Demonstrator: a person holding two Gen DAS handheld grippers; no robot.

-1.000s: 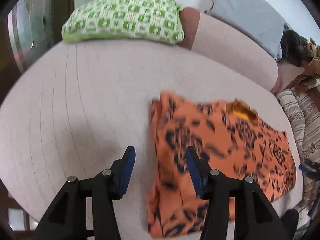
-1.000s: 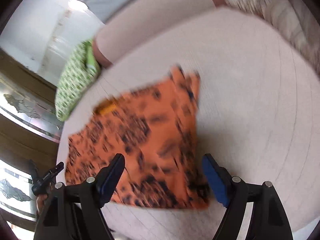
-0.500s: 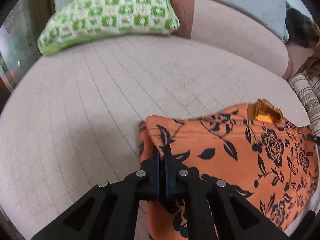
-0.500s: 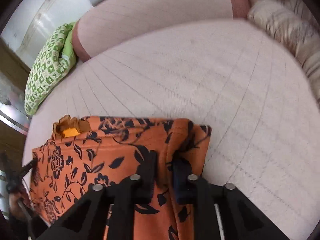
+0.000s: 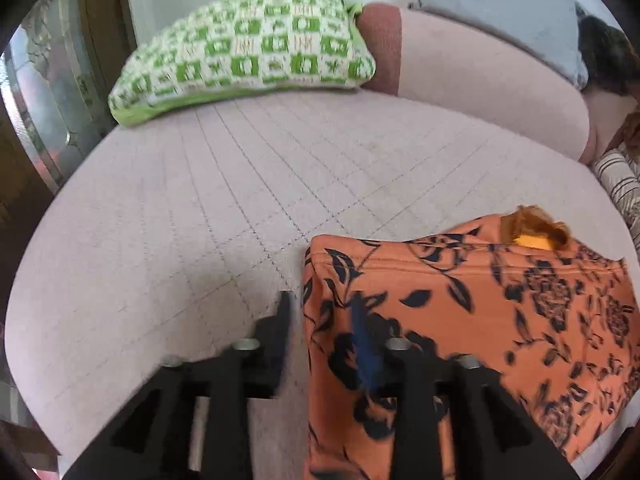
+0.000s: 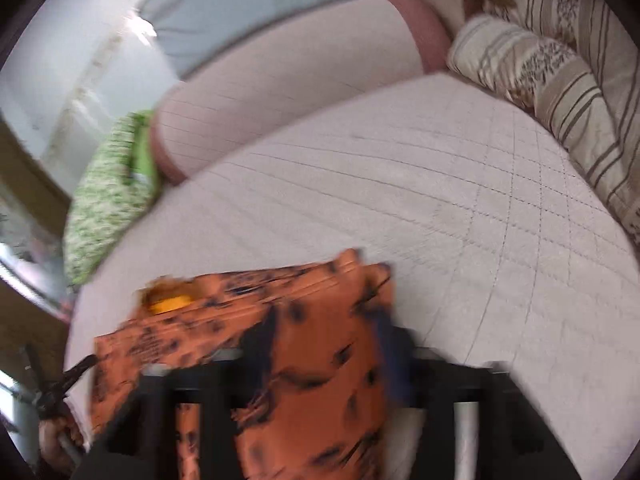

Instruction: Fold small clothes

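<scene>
A: What's the biggest thing in view?

B: A bed [image 5: 200, 208] with a pale pink quilted cover takes up most of both views. Along its far edge lies a long pink bolster [image 5: 492, 80], with a green-and-white checked pillow [image 5: 248, 52] at one end and striped cream cushions [image 6: 560, 80] at the other.

A: And the garment?

B: An orange floral garment [image 5: 500, 312], printed with dark leaves and flowers, lies flat on the near part of the bed, folded over, with a yellow patch showing at its far edge.

A: Where is it relative to the left gripper [image 5: 324, 320]?

B: Its near left edge runs between the two fingers. The right finger is over the cloth and the left finger is beside it over the bare cover. The fingers are spreading apart, and the pads do not press on the fabric.

A: The right gripper [image 6: 324, 340]?

B: That view is blurred. Its fingers are spreading too, released. The garment's right-hand corner fills the gap between them, with the cloth passing over the left finger, and the blue pad of the right finger sits at the cloth's right edge. The left gripper shows small at the lower left of that view, at the garment's other side.
</scene>
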